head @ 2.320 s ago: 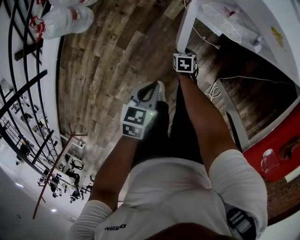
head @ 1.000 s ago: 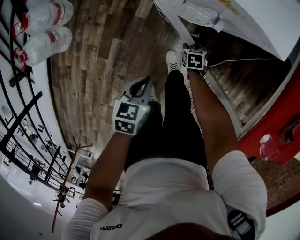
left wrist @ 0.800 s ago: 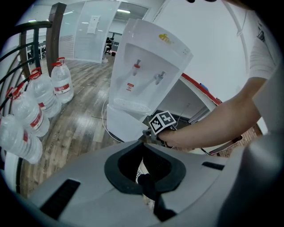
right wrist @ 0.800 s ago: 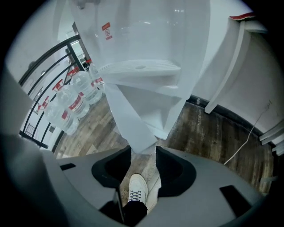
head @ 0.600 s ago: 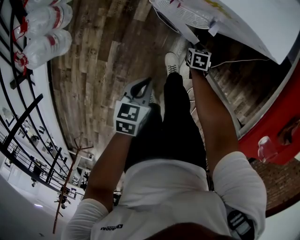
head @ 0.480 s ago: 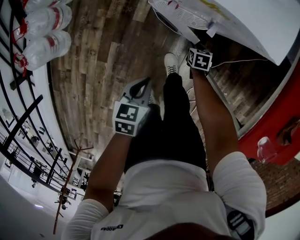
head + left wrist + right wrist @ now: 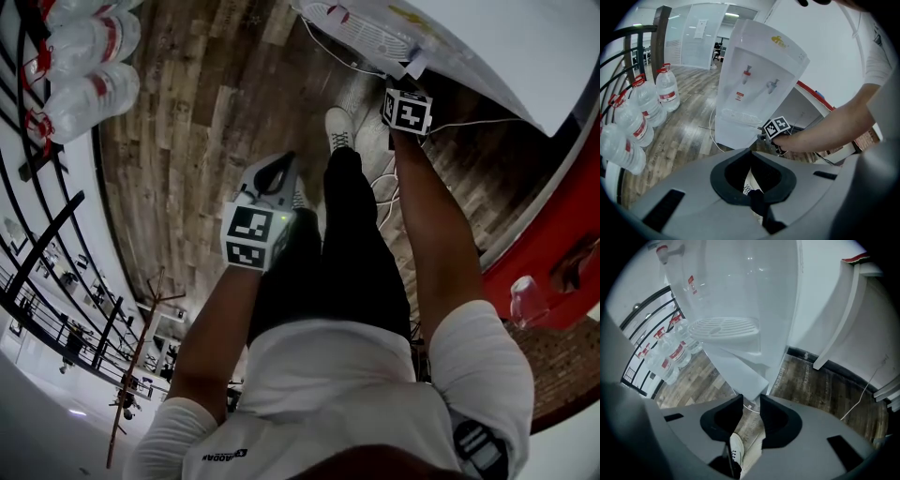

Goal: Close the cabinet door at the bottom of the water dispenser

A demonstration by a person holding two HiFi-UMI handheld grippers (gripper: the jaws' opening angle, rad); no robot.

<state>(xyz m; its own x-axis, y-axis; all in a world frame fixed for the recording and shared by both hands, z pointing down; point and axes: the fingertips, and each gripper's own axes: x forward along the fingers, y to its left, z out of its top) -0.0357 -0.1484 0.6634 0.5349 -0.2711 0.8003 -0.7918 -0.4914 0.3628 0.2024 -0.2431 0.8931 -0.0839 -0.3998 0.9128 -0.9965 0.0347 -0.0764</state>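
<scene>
The white water dispenser (image 7: 759, 70) stands on the wood floor, and its top shows in the head view (image 7: 441, 28). Its bottom cabinet door (image 7: 738, 371) hangs slightly ajar, angled out from the body. My right gripper (image 7: 751, 399) points down at the door's lower corner. Its jaws have just been closing and a narrow gap remains, with nothing gripped between the pads. Its marker cube (image 7: 406, 111) sits by the door edge. My left gripper (image 7: 286, 161) hangs shut and empty over the floor beside the person's leg.
Several large water bottles (image 7: 84, 56) lie by a black railing (image 7: 47, 234) at the left. A white cable (image 7: 384, 192) runs over the floor near the person's white shoe (image 7: 337, 127). A red-edged counter (image 7: 553, 253) carrying a glass (image 7: 525, 300) is at the right.
The right gripper has shifted right and toward the dispenser. The door has swung in closer to the dispenser body. The left gripper has hardly moved.
</scene>
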